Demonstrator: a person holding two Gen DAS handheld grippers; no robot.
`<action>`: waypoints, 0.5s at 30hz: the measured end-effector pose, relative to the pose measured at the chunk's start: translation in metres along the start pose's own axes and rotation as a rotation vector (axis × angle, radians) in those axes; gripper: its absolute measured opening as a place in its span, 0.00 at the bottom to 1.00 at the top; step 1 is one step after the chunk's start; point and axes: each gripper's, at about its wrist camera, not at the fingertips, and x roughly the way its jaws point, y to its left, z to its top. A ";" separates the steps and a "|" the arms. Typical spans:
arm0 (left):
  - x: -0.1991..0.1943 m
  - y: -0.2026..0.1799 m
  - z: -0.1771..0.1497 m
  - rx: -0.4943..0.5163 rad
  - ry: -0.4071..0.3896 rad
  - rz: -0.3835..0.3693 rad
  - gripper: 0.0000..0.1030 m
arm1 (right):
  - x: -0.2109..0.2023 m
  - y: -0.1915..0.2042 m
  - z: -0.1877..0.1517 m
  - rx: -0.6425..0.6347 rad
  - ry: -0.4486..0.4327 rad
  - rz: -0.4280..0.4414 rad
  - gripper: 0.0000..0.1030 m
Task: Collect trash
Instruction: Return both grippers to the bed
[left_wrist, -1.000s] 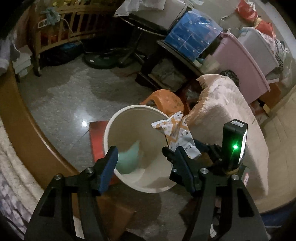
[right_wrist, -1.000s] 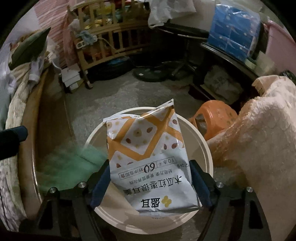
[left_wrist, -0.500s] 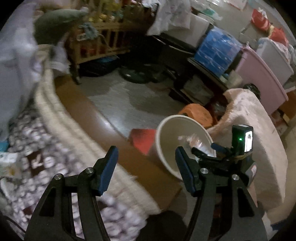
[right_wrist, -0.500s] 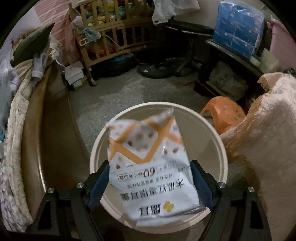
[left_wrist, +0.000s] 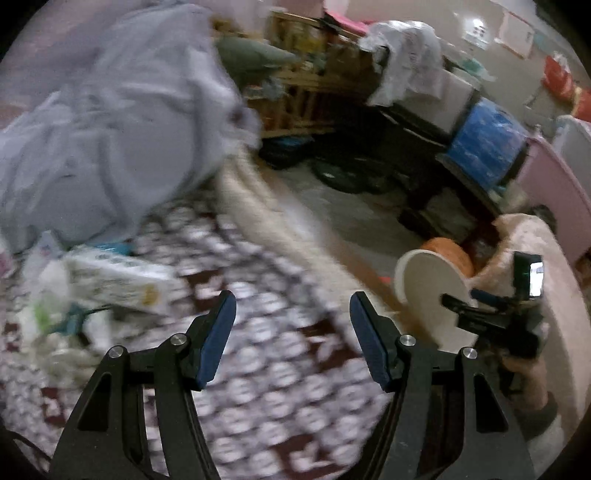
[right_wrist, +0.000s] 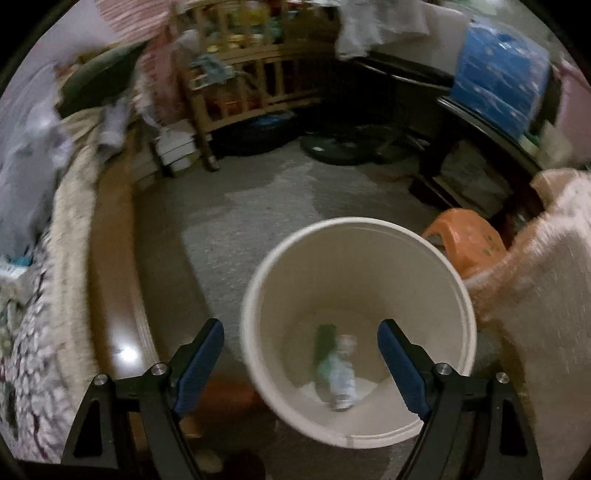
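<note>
Blue pads line the two fingers of the right gripper (right_wrist: 301, 363), and the fingers stand wide apart with nothing between them. Just past them, a little lower, is the white bucket (right_wrist: 448, 280) with its mouth open to the camera. At the bottom of the bucket lie two bits of trash, a green wrapper (right_wrist: 325, 349) and a pale packet (right_wrist: 341, 380), touching each other; they look blurry. To the right of the bucket is a fuzzy pink blanket (right_wrist: 543, 288). Beyond the bucket's right rim sits an orange stool (right_wrist: 467, 242). Farther off is the grey floor (right_wrist: 258, 206), then a wooden crib (right_wrist: 236, 77) at the back.

The left gripper (left_wrist: 291, 339) also has blue pads, and its fingers are wide apart and hold nothing. Under them is a bed cover (left_wrist: 258, 369) with brown and white patches. Ahead and to the left lies a pale box (left_wrist: 118, 284) among other blurry litter on the cover. Behind that is a big heap of grey cloth (left_wrist: 110, 122). Off to the right, this camera sees the bucket (left_wrist: 424, 291) with the right gripper (left_wrist: 465, 301) in front of it.
</note>
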 end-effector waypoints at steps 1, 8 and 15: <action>-0.003 0.006 -0.001 -0.003 -0.002 0.015 0.61 | -0.003 0.012 0.001 -0.023 -0.010 0.014 0.81; -0.034 0.073 -0.023 -0.085 -0.026 0.130 0.61 | -0.024 0.094 0.005 -0.175 -0.067 0.104 0.81; -0.067 0.129 -0.040 -0.158 -0.052 0.207 0.61 | -0.030 0.145 0.004 -0.243 -0.071 0.189 0.81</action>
